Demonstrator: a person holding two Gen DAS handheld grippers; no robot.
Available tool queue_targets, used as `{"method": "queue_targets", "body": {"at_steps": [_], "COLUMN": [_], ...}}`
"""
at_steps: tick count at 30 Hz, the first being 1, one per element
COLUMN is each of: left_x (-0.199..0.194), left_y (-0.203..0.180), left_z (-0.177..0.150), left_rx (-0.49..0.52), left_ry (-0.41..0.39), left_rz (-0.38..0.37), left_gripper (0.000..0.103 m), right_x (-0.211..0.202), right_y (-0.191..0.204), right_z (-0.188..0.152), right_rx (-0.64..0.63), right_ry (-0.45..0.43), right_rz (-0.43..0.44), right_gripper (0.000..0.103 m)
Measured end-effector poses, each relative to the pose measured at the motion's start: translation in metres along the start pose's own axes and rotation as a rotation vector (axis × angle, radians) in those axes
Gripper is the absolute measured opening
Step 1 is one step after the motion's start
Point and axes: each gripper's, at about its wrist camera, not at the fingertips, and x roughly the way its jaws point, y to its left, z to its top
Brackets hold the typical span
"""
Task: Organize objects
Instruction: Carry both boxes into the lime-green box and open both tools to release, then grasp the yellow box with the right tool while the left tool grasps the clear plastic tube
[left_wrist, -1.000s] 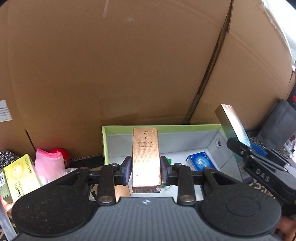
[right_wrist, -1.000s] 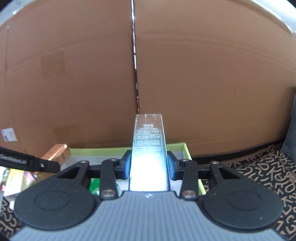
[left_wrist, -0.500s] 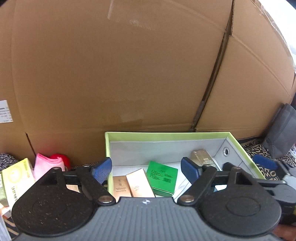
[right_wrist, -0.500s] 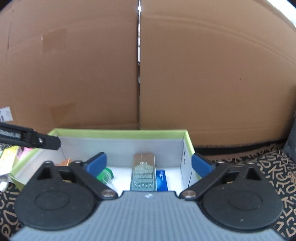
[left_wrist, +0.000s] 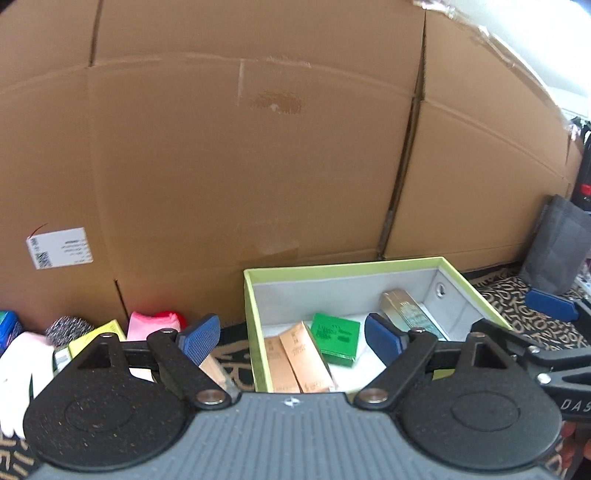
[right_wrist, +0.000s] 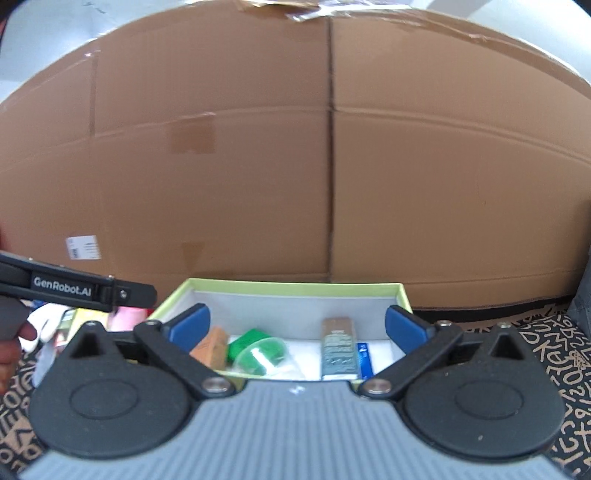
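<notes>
We see a green-rimmed storage box with grey inner walls, open-topped, at lower centre-right of the left wrist view and lower centre of the right wrist view. On its white floor lie two tan cartons side by side along the left wall, a flat green packet just right of them, and a long gold-silver carton toward the right wall. In the right wrist view the same carton lies flat beside a blue packet, with a clear lidded cup left of it.
</notes>
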Motion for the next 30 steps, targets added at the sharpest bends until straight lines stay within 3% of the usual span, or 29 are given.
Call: {"method": "queue_targets", "body": {"at_steps": [5,16,21,26,30], "left_x": [-0.035,-0.083,-0.083,-0.06,-0.025], "left_y": [0.013,0.084,0.121,0.154,0.164], "left_z": [-0.022,-0.108,-0.132,-0.129,-0.116], "left_rx": [0.001,-0.13,-0.21,-0.339,-0.348], "left_ry": [-0.005,0.06,0.101,0.117,0.14], "left_rz": [0.017,0.174,0.241,0.286,0.259], "left_gripper": [0.089,0.089,0.089,0.089,0.089], "right_x": [-0.021,-0.042,-0.036,-0.04,-0.041], "right_y": [0.025,0.093,0.121,0.136,0.141], "right_z": [0.006,-0.057,-0.083,-0.094,-0.097], "right_rx": [0.007,0.073,0.08,0.104,0.106], "right_ry": [0.003,0.148,0.223,0.247,0.268], "right_rz": [0.028,0.182,0.212,0.227,0.216], "right_gripper": [0.103,0.103,0.103,0.103,0.103]}}
